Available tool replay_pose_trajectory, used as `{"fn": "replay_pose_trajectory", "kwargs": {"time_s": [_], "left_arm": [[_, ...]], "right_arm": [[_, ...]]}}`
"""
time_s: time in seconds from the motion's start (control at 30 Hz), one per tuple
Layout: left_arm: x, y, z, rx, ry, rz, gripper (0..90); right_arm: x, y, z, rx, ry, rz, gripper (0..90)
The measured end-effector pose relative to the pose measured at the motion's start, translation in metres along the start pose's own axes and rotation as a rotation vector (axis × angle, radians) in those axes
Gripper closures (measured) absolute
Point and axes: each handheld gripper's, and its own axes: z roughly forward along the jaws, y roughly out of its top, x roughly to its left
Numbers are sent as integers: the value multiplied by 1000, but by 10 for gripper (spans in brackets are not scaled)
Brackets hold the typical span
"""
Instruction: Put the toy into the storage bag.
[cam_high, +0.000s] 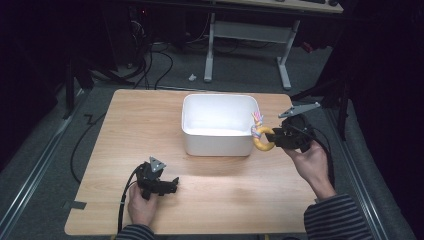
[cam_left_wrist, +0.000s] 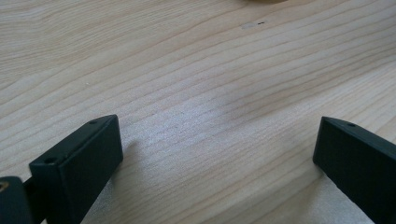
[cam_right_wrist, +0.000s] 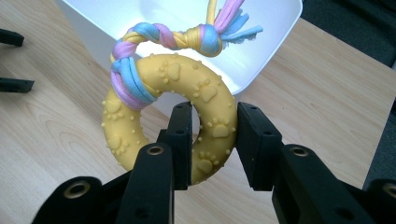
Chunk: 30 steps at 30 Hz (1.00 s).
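Note:
A yellow rubber ring toy (cam_right_wrist: 140, 116) with paw prints and a braided pink, blue and yellow rope (cam_right_wrist: 187, 35) is held by my right gripper (cam_right_wrist: 214, 140), whose jaws are shut on the ring's side. In the high view the ring toy (cam_high: 262, 137) hangs at the right wall of the white tub (cam_high: 220, 145), held by the right gripper (cam_high: 276, 136). My left gripper (cam_high: 172, 184) rests low at the table's front left. In the left gripper view its fingers (cam_left_wrist: 79, 163) stand wide apart over bare wood, so the left gripper (cam_left_wrist: 217, 154) is open.
The wooden table (cam_high: 125, 130) carries the white tub near its middle. Beyond the far edge are a desk frame (cam_high: 285, 60) and cables on the grey floor. The left gripper's cable (cam_high: 122, 205) trails off the front edge.

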Motion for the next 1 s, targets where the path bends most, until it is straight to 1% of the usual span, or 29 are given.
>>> {"fn": "replay_pose_trajectory", "kwargs": {"time_s": [0.1, 0.17, 0.23, 0.57, 0.6, 0.8, 0.93, 0.97, 1.0], "left_arm": [[0, 0, 0, 0, 0, 1, 17], [0, 0, 0, 0, -1, 0, 17], [0, 0, 0, 0, -1, 0, 17], [0, 0, 0, 1, -2, 0, 17], [0, 0, 0, 1, -2, 0, 17], [0, 0, 0, 1, -2, 0, 17], [0, 0, 0, 2, -3, 1, 17], [0, 0, 0, 1, -2, 0, 17], [0, 0, 0, 0, -2, 0, 17]], "right_arm": [[-1, 7, 3, 1, -6, -4, 679], [-2, 12, 4, -5, -7, 2, 679], [-3, 17, 7, -12, -6, -4, 679], [-5, 38, 24, -2, 9, 17, 679], [-5, 38, 24, -2, 9, 17, 679], [-5, 52, 30, 7, 5, 19, 679], [-6, 58, 35, 13, 8, 31, 679], [-7, 62, 40, 19, 2, 34, 679], [-8, 64, 41, 20, 3, 38, 679]]}}
